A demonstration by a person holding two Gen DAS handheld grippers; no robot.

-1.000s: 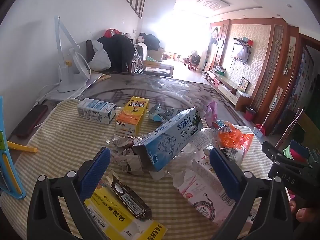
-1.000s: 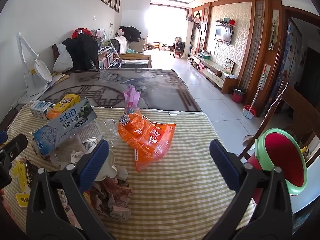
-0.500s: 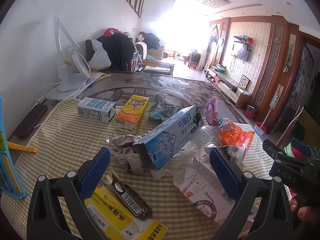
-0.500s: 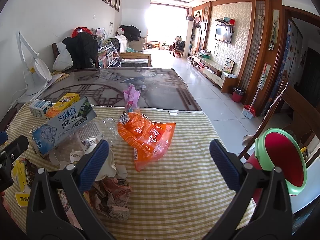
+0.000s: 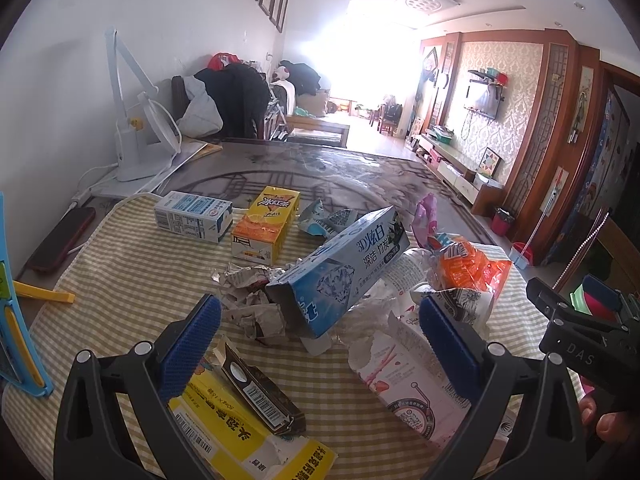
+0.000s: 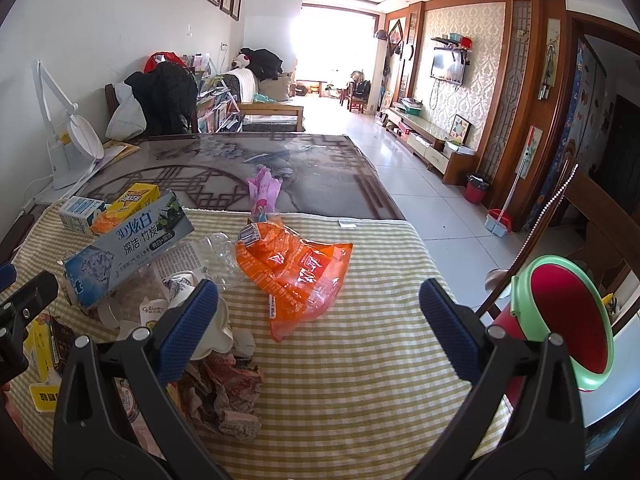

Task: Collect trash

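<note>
Trash lies on a checked cloth (image 5: 120, 280): a blue toothpaste box (image 5: 344, 268), an orange drink carton (image 5: 266, 224), a white-blue carton (image 5: 192, 216), crumpled foil (image 5: 248, 300), a yellow box (image 5: 240, 432) and a pink wrapper (image 5: 404, 368). My left gripper (image 5: 320, 344) is open and empty, just short of the toothpaste box. My right gripper (image 6: 318, 320) is open and empty above the cloth, near an orange plastic bag (image 6: 296, 268). A red bin with a green rim (image 6: 560, 320) stands off the table's right edge.
A white desk lamp (image 5: 136, 136) and a dark phone (image 5: 60, 240) sit at the table's left. A blue and yellow tool (image 5: 12, 320) stands at the near left. A wooden chair back (image 6: 552, 216) rises beside the bin. Bare tabletop (image 6: 240, 168) lies beyond the cloth.
Both grippers have drifted very slightly; the left view has shifted a little toward the toothpaste box. Nothing was taken hold of or let go.
</note>
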